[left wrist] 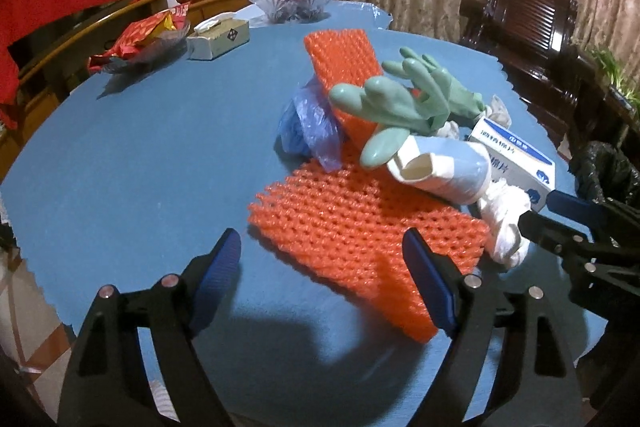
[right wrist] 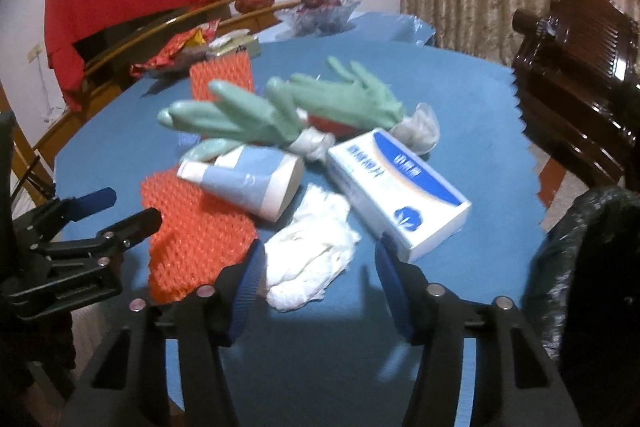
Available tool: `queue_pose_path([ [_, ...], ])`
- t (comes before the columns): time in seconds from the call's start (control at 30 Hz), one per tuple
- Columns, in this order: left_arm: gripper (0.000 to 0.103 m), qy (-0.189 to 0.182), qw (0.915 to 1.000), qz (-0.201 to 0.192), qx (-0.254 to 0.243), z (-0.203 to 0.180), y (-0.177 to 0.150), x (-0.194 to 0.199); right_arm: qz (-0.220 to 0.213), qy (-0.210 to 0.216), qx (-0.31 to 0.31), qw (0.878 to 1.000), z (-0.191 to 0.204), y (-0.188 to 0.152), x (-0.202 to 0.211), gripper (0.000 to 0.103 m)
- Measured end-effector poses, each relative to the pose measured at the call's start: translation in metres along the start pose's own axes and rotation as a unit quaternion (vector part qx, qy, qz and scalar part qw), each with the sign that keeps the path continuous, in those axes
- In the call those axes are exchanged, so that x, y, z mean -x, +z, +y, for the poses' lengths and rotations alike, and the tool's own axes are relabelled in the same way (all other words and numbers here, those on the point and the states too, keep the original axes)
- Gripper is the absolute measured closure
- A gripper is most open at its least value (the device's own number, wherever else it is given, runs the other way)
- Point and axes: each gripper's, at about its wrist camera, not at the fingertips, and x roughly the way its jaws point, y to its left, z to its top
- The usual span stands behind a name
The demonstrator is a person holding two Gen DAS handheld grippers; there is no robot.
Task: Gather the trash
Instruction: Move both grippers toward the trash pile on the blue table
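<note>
A heap of trash lies on the blue table point(left wrist: 140, 147): two orange foam nets point(left wrist: 352, 223), green rubber gloves point(left wrist: 400, 99), a blue plastic bag point(left wrist: 308, 127), a blue-and-white paper cup point(left wrist: 452, 167), a white-and-blue box point(left wrist: 516, 155) and a crumpled white tissue point(left wrist: 504, 223). My left gripper point(left wrist: 322, 247) is open, with the near edge of the flat orange net between its fingers; the pads do not press it. My right gripper point(right wrist: 320, 255) is open around the tissue point(right wrist: 316, 247), beside the box point(right wrist: 400, 183) and the cup point(right wrist: 256, 183).
A black bin bag point(right wrist: 580, 259) stands at the table's right edge. At the far side are a tissue box point(left wrist: 218, 37), a glass fruit bowl point(left wrist: 292, 1) and a dish of red snack packets point(left wrist: 144, 35). A dark wooden chair point(left wrist: 528, 11) stands right.
</note>
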Motion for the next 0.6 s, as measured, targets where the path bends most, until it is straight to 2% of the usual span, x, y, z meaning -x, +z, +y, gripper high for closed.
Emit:
queue_pose_path([
  [0.13,0.020,0.001,0.9999,0.012,0.002,0.003,-0.001,-0.008,0.017,0.010,-0.001,1.000,0.000,-0.005,-0.012,0.053],
  [0.3,0.016,-0.019,0.9993,0.032,0.010,0.003,-0.003,-0.021,0.025,0.040,0.002,0.999,0.005,-0.004,-0.011,0.075],
  [0.4,0.017,-0.039,0.9980,0.047,0.019,0.001,-0.005,-0.028,0.027,0.050,0.000,0.998,0.005,-0.002,-0.006,0.084],
  [0.43,0.020,-0.046,0.9974,0.050,0.023,0.000,-0.005,-0.030,0.026,0.052,0.000,0.998,0.005,-0.001,-0.003,0.086],
  [0.5,0.041,-0.078,0.9949,0.052,0.037,0.000,-0.006,-0.031,0.023,0.052,0.003,0.998,0.005,0.002,0.004,0.086],
  [0.53,0.045,-0.089,0.9937,0.053,0.044,0.001,-0.006,-0.030,0.022,0.051,0.005,0.998,0.005,0.003,0.007,0.086],
  [0.6,0.068,-0.109,0.9916,0.051,0.046,-0.002,-0.005,-0.029,0.020,0.048,0.009,0.999,0.005,0.003,0.011,0.087],
])
